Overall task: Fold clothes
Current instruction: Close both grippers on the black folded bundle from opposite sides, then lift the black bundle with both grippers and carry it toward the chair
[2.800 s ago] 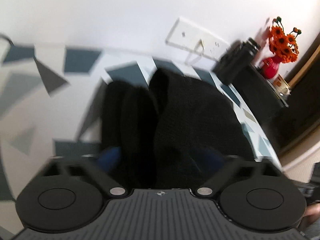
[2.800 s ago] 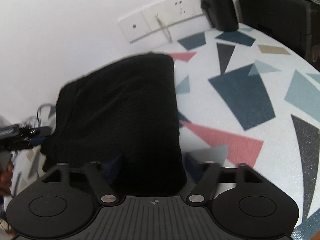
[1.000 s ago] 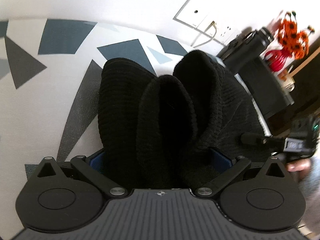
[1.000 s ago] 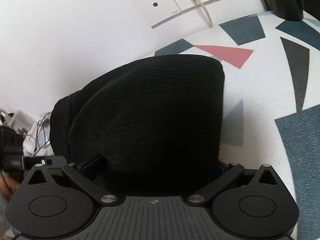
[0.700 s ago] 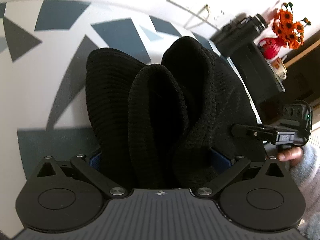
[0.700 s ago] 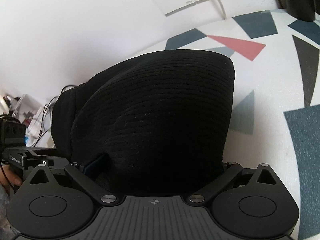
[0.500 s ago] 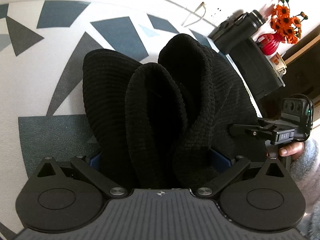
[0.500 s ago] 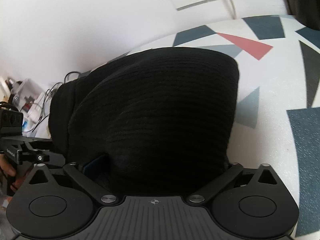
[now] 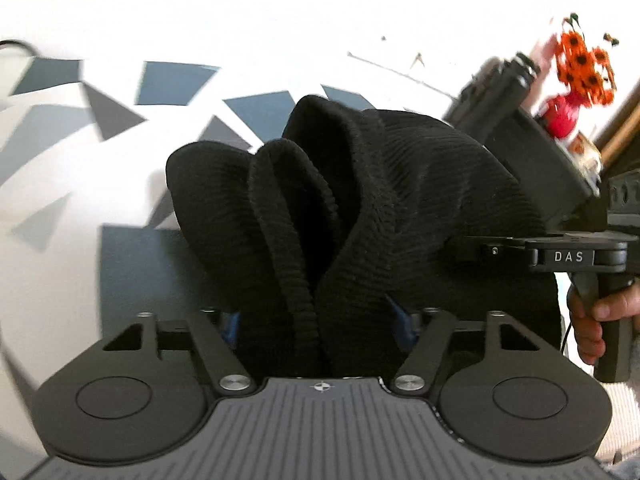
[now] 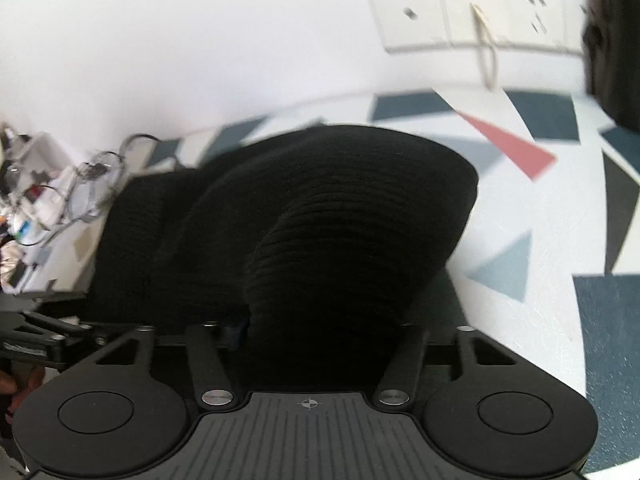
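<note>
Closing on the black knit garment (image 9: pixel 360 208): left hand-held gripper (image 9: pixel 318 316); right hand-held gripper (image 10: pixel 320 320) likewise.

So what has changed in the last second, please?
Both grippers' jaws have just been closing on the black knit garment: left gripper, right gripper. The fabric now bunches tighter between them. The patterned table looks unchanged.

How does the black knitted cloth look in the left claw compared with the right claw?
In the left claw, the black knit garment bunches into several upright folds with ribbed edges showing. In the right claw, it bulges as one smooth rounded hump, no edges visible. Shared: both claws have just been closing, cloth fills the gap between each pair of fingers, and both sit above the patterned tabletop.
</note>
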`<state>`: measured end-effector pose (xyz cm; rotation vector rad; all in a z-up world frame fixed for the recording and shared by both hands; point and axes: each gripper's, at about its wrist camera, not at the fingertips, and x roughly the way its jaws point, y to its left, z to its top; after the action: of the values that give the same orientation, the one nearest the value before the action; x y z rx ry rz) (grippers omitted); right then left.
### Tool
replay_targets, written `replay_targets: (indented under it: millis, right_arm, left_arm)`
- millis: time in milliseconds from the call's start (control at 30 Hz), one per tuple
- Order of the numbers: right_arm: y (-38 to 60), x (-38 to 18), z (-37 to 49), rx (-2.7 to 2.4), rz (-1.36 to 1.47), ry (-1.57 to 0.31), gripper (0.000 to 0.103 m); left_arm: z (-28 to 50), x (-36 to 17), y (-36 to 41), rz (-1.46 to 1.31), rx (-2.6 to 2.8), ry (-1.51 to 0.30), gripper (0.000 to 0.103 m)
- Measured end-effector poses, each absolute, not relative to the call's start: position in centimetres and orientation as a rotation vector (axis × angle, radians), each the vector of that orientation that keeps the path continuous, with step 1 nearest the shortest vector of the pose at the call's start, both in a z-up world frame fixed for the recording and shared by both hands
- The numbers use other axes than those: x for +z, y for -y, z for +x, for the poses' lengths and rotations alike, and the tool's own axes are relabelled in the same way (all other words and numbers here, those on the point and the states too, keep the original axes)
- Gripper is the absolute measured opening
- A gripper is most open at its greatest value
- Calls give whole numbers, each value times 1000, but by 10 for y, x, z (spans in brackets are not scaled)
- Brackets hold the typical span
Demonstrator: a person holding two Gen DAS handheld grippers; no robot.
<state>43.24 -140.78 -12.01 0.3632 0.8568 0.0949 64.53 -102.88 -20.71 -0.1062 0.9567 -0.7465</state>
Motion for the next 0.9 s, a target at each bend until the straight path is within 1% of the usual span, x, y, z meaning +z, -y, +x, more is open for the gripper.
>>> replay_targets:
  millis: [33, 100, 200, 367, 567, 767, 900]
  right_arm:
    - [1401, -115, 431, 111, 349, -837, 38]
    - [1387, -103, 428, 147, 321, -796, 35]
    - [1374, -90, 434, 215, 313, -745, 34]
    - [1356, -72, 454, 422, 293, -717, 34]
    - [1305, -46, 468, 759, 207, -695, 34]
    - [1220, -12, 448, 1033, 117, -682, 34]
    - [1147, 14, 417, 1198, 66, -667, 34]
  left_arm:
    - [638, -203, 1022, -118, -733, -938, 56]
    - [624, -191, 1014, -137, -701, -896, 54]
    - [604, -175, 994, -190, -619, -851, 53]
    - [558, -148, 962, -252, -399, -776, 53]
    - [471, -121, 926, -342, -89, -670, 53]
    - [370, -91, 879, -391, 178, -549, 53]
    - [295, -73, 840, -408, 328, -465, 53]
